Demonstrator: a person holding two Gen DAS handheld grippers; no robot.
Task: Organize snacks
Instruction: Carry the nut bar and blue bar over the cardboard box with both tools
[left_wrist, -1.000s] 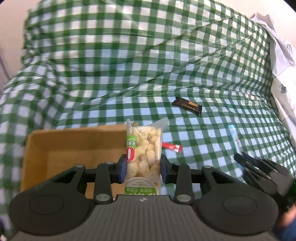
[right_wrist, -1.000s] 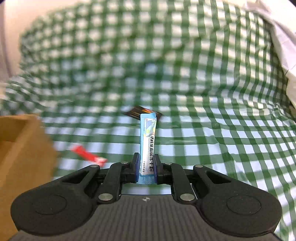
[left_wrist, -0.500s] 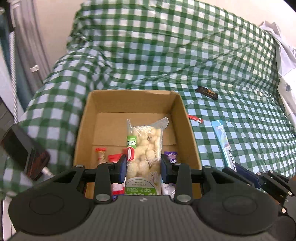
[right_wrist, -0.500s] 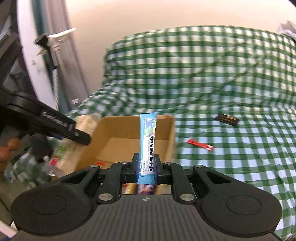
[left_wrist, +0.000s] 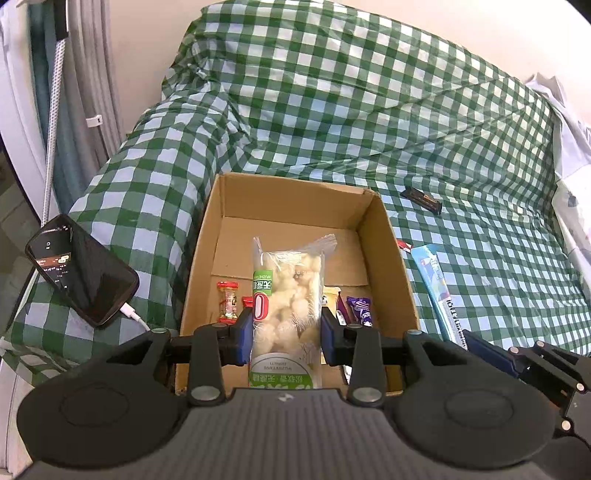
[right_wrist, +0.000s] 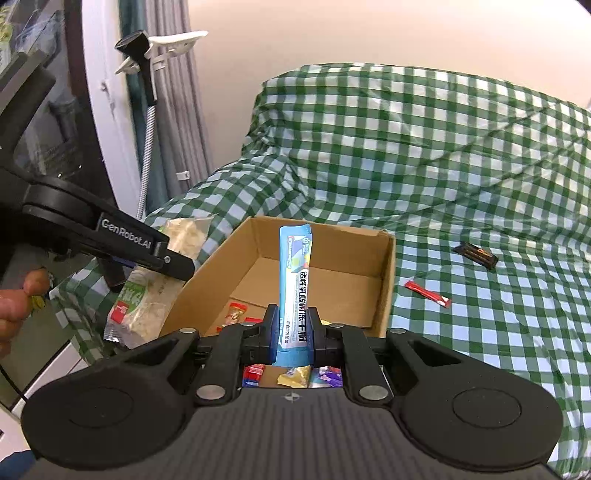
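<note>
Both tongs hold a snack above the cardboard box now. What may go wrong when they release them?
1. The left tongs and right tongs are close together over one box; they may bump.
2. The blue packet stands tall and could lean over the box wall and fall onto the cloth.
3. The puff bag is wide and may land on the small candies, covering them.

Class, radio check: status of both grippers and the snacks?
Left gripper shut on puffed-snack bag. Right gripper shut on blue packet. Both over cardboard box; nothing blocking.
</note>
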